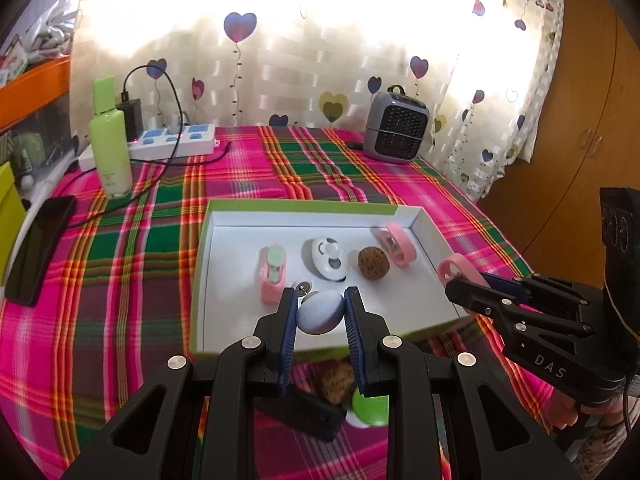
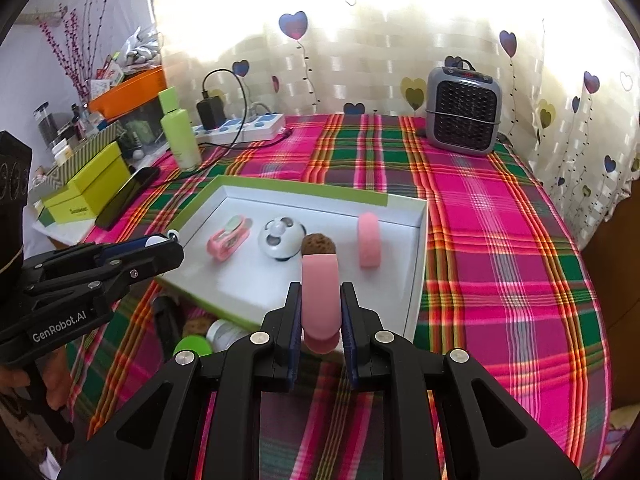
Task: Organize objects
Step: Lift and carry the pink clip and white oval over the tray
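Both tools carry something toward the white tray [image 1: 240,216] with green outer walls, which sits on the plaid-covered surface [image 1: 120,248]. The left tool [image 1: 320,312] is clamped on a pale blue egg-shaped ball [image 1: 320,312] with a small metal ring at its top, held above the tray's near wall. The right tool [image 2: 320,312] is clamped on a pink clip [image 2: 320,292], gripped flat-side to the pads and hanging over the tray's near right corner.

To set these down well, I judge each should travel past the near wall before it lowers, and the jaws should part only once the piece rests on the tray floor; the ball looks likely to roll if dropped.

Inside lie 4 things: a pink-and-green clip [image 1: 273,276], a white round gadget [image 1: 329,258], a walnut [image 1: 373,263] and another pink clip [image 1: 396,246]. Bare floor shows along the near edge and at the near left, so the ball suits the left front. The right side is tighter: the walnut and pink clip sit near the right wall, leaving a narrow strip at the front right.

The 2 tools are close beside each other, so staggered lowering seems safer. Another walnut [image 1: 338,384], a green-capped item [image 1: 370,408] and a black object [image 1: 308,412] wait on the surface outside the near wall.
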### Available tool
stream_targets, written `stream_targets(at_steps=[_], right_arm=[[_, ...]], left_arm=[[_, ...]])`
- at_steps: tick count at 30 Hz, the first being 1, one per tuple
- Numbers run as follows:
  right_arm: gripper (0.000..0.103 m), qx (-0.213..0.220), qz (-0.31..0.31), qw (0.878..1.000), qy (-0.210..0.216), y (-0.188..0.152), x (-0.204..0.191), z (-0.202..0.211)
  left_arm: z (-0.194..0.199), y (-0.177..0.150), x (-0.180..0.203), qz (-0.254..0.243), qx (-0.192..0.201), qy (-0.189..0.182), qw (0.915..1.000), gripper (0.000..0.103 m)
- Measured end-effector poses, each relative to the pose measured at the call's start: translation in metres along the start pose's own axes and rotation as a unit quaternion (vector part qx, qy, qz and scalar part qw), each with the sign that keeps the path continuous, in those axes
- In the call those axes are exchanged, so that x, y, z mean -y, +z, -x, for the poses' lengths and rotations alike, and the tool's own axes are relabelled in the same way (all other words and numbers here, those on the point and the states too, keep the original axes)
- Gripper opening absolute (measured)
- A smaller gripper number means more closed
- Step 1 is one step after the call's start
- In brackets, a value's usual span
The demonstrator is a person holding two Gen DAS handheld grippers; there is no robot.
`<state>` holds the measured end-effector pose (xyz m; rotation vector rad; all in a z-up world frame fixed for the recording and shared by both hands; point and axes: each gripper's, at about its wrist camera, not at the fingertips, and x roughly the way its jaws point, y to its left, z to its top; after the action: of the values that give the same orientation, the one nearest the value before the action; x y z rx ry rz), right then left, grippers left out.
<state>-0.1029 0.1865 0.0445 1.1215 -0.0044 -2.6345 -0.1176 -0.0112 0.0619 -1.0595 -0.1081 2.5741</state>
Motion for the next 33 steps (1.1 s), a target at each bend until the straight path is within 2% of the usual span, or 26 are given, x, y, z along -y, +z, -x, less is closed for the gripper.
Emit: stream_targets(at_steps=[16, 33], right_arm=[[0.019, -0.038, -0.027, 0.999, -0.001, 0.010, 0.021, -0.040], [0.019, -0.055, -0.022, 0.998, 0.000, 0.012, 0.024, -0.060]], left_arm=[[-0.046, 0.012, 0.008, -0.011, -0.034, 0.002, 0.9994, 0.022], [-0.070, 0.012, 0.010, -0.013, -0.059, 0.013, 0.9981, 0.022]])
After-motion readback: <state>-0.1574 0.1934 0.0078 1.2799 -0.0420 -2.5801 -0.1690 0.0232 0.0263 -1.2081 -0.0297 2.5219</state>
